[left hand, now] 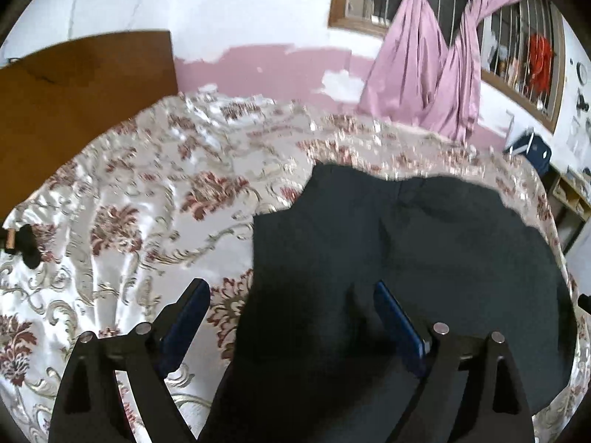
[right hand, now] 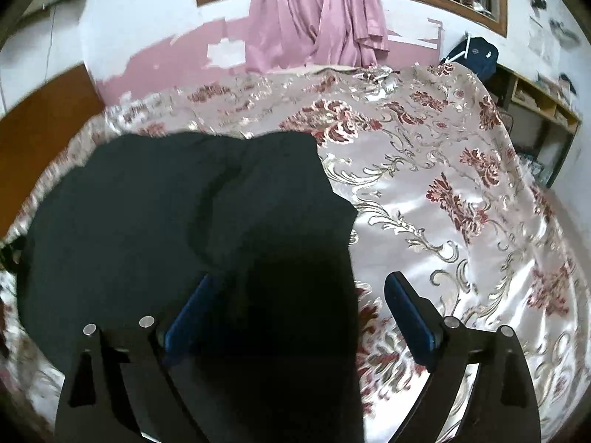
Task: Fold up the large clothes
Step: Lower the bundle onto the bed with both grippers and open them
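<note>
We see a dark garment [left hand: 406, 251] lying spread on the bed w/ a satin floral bedspread [left hand: 122, 192]; it's a large black piece, flat for the most part, w/ a few soft creases across the middle. Our left gripper [left hand: 291, 295] hangs over the garment's left edge, jaws spread wide: one blue-padded finger sits over the bedspread, the other over the dark cloth, nothing pinched btwn them. Our right gripper [right hand: 299, 288] is over the garment's right edge, also spread wide, left finger above the dark cloth [right hand: 184, 199], right finger above the bedspread [right hand: 443, 184], nothing held. Whether either gripper touches the fabric, we can't tell. The cloth's near part runs down btwn both pairs of fingers toward the cams, where it goes very dark. Far side of the bed: pink-and-white wall, pink curtains [left hand: 424, 74] tied at a barred window [left hand: 524, 62], wooden headboard [left hand: 74, 92] at left. A dark blue bag [right hand: 474, 53] sits near the bed's far right corner, beside a wooden shelf unit [right hand: 535, 110]. Both views are a bit blurred.
</note>
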Action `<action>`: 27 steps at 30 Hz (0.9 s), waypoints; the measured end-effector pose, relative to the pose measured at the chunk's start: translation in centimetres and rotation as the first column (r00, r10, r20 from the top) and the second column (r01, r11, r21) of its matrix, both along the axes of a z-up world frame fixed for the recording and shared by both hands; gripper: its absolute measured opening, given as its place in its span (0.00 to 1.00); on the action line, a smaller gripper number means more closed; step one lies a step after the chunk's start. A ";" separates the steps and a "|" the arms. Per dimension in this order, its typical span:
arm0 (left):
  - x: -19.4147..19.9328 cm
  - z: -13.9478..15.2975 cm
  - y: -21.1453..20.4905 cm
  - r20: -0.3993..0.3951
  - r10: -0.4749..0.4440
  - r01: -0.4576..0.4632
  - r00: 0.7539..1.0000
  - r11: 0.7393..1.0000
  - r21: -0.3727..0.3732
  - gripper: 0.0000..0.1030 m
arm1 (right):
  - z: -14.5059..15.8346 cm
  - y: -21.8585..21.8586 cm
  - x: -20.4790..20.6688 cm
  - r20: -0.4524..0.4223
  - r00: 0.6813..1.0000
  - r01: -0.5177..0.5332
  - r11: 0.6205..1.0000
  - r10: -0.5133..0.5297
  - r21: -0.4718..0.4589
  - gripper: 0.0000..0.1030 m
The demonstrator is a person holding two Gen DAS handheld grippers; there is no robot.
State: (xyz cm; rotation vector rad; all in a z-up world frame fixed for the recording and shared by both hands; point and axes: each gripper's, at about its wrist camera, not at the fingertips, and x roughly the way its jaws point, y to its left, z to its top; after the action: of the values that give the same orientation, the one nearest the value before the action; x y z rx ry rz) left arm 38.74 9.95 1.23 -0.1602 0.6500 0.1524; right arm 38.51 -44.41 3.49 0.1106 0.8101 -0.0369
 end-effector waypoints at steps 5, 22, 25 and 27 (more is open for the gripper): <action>-3.8 1.9 -0.5 0.127 0.034 -0.035 0.991 0.999 0.008 0.97 | 0.8 0.5 -3.4 0.113 0.993 0.022 0.999 -0.025 0.025 0.91; -13.5 4.5 -4.1 0.200 0.028 -0.038 0.979 0.998 0.047 1.00 | 5.0 5.5 -12.5 0.340 0.939 -0.057 0.998 0.047 0.020 0.91; -15.4 4.8 -4.5 0.220 0.024 -0.033 0.975 0.999 0.039 1.00 | 4.8 6.2 -14.5 0.373 0.927 -0.059 0.998 0.047 0.020 0.91; -16.8 5.0 -4.9 0.239 0.019 -0.032 0.971 0.998 0.049 1.00 | 4.8 6.7 -15.8 0.397 0.916 -0.064 0.998 0.057 0.006 0.91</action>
State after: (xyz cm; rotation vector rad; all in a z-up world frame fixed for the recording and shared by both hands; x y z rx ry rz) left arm 21.91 5.10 6.18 -0.1337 0.4040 0.1717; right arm 22.70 -37.73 8.25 0.1062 0.4065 0.0512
